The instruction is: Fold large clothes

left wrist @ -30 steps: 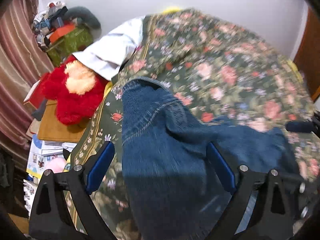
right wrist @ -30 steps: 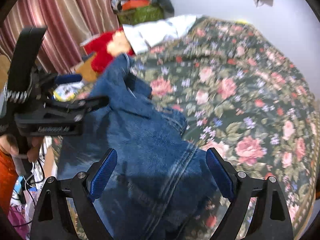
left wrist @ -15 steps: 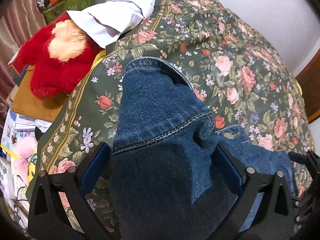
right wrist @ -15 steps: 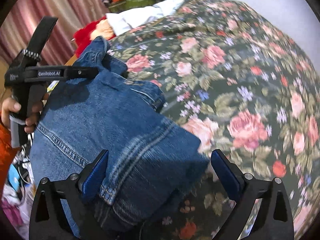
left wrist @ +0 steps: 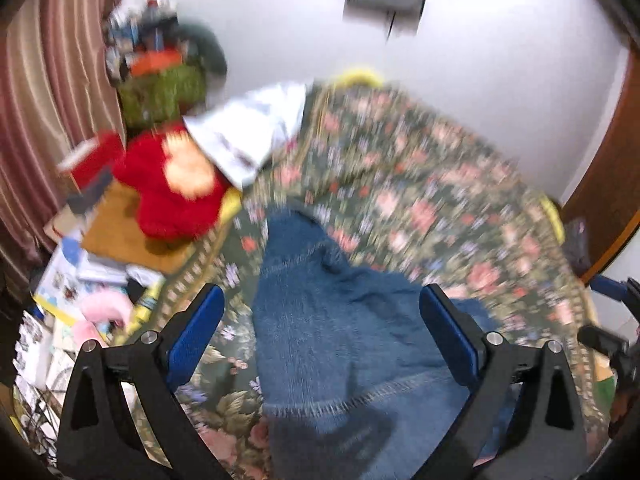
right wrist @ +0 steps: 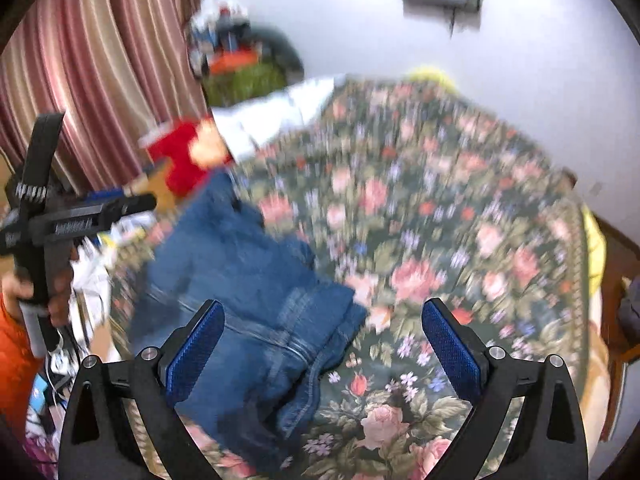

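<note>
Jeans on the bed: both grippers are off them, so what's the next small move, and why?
Probably lower the right gripper onto the jeans at their near edge and straighten it. Both it and the left gripper stand open above the denim, which lies folded but bunched and skewed on the floral bedspread.

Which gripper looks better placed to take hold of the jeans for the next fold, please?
Probably the left gripper: the folded jeans lie centred between its open jaws, while the right gripper frames only their edge.

Blue denim garment (left wrist: 340,320), apparently folded, flat on the floral bedspread (left wrist: 420,184)
</note>
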`<act>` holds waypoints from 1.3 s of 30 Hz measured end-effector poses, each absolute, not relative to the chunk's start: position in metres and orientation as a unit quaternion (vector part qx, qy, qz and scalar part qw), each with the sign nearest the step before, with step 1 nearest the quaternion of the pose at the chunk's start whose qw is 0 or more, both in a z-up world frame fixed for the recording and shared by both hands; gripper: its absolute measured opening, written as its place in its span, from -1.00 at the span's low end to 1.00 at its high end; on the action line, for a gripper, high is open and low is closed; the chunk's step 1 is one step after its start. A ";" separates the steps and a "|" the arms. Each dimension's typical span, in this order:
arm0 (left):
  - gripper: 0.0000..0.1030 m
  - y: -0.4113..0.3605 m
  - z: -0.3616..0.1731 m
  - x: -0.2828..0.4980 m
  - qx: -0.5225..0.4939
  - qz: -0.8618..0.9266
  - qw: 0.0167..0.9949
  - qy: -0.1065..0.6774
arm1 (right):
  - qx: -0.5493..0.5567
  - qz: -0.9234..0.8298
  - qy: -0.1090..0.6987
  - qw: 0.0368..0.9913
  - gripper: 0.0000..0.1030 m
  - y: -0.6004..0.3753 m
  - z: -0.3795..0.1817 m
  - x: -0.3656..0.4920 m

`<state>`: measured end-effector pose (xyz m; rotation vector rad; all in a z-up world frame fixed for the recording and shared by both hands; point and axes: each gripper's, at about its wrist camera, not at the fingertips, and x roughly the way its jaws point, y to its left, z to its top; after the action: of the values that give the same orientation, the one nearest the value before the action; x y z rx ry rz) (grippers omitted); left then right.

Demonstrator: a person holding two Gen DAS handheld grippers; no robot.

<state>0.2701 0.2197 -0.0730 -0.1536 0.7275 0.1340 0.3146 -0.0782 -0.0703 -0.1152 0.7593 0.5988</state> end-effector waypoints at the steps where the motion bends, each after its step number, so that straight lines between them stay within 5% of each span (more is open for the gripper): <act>1: 0.93 0.216 -0.059 0.256 -0.070 0.067 0.937 0.335 | -0.048 0.289 0.343 0.893 0.92 -0.083 -0.055 0.303; 8: 0.93 0.177 0.021 0.151 -0.044 0.065 0.976 0.203 | 0.000 0.307 0.206 0.929 0.92 -0.106 0.026 0.219; 17: 0.93 0.123 0.052 0.045 -0.031 0.067 0.994 0.079 | 0.042 0.305 0.098 0.946 0.92 -0.129 0.066 0.113; 39: 0.93 0.090 0.034 0.014 -0.022 0.080 0.993 0.085 | 0.010 0.238 0.085 0.967 0.99 -0.131 0.056 0.065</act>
<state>0.0137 0.0900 0.0341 -0.0449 0.1706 0.1597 0.0649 -0.1313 0.0564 0.0193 0.1726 0.4817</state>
